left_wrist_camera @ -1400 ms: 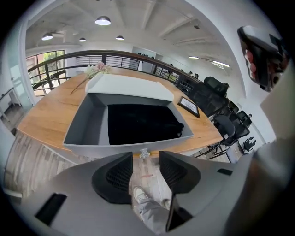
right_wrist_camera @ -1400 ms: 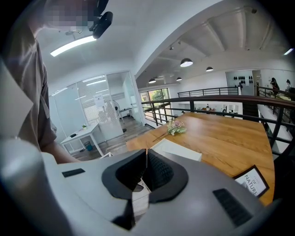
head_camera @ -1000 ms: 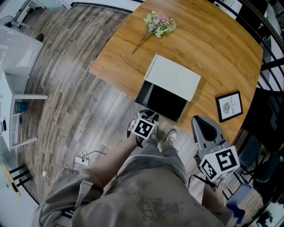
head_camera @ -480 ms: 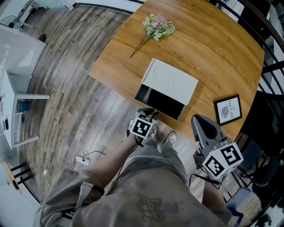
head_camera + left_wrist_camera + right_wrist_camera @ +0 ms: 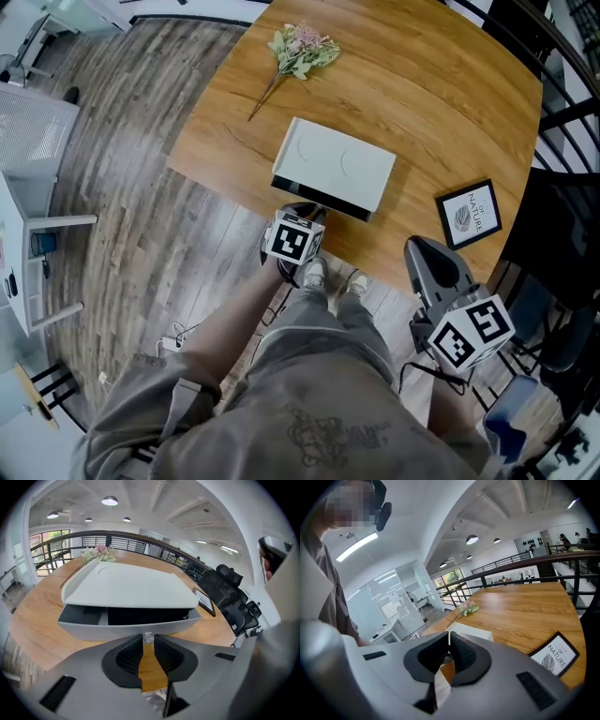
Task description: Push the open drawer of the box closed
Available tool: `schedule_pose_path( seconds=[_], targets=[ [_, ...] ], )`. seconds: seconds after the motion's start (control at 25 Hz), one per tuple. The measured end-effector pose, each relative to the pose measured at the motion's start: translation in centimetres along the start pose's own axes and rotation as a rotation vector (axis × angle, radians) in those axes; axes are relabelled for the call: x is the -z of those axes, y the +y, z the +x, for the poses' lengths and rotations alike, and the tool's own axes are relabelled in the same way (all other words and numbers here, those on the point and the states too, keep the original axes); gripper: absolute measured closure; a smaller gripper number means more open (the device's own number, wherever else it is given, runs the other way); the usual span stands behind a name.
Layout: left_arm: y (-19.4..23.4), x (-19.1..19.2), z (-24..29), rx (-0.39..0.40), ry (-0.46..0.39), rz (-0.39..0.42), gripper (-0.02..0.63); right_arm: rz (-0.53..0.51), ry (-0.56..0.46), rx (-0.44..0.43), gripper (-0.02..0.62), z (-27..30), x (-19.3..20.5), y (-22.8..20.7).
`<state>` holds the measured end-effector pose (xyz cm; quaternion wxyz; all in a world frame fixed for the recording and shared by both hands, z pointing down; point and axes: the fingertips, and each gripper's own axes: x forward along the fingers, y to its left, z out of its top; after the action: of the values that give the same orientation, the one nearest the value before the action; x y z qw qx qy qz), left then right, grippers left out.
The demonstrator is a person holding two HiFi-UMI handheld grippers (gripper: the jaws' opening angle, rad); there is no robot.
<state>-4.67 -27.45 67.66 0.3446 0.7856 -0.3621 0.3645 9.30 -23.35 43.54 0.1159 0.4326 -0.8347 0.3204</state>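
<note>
1. The drawer [image 5: 126, 629] of the white box [image 5: 333, 169] stands out only a little on the box's near side. A dark slot shows above its grey front. The box lies on the desk [image 5: 441, 103], close to the near edge.
2. The left claw [image 5: 148, 641] is right up at the drawer front. Its jaws are drawn to a narrow gap, and a small clear knob [image 5: 148, 637] sits between the tips, which look to be pinching it.
3. To my eye the closing push is in its last stretch. What is left calls for a straight, level shove toward the far side, in line with the drawer, until the front meets the box. Nothing braces the box, so it may slide on the desk rather than take the drawer in.
4. The right claw [image 5: 449, 641] hangs off the near right of the desk, jaws together and empty, well apart from the box.
5. Further out, a framed print [image 5: 468, 214] lies right of the box, and a sprig of flowers [image 5: 300, 49] lies at the far left.
</note>
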Motion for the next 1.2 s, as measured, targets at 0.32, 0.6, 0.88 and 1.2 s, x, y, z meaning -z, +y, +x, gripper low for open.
schedule_pose_path(
  seconds=[0.32, 0.6, 0.88, 1.2],
  targets=[
    [0.9, -2.4, 1.5, 0.004, -0.032, -0.003, 0.523, 0.014, -0.029, 0.045, 0.557, -2.5, 0.7, -0.9],
    [1.0, -2.6, 0.2, -0.09, -0.055, 0.037, 0.52, 0.014, -0.058, 0.06, 0.557, -5.1, 1.0, -0.9],
    [-2.7, -5.8, -7.2, -0.099, -0.22, 0.15, 0.551, -0.07, -0.143, 0.066, 0.557, -7.3, -2.3, -0.2],
    [-7.1, -13.7, -17.7, -0.127, -0.447, 0.352, 0.568, -0.191, -0.281, 0.068, 0.557, -10.1, -7.9, 0.8]
  ],
)
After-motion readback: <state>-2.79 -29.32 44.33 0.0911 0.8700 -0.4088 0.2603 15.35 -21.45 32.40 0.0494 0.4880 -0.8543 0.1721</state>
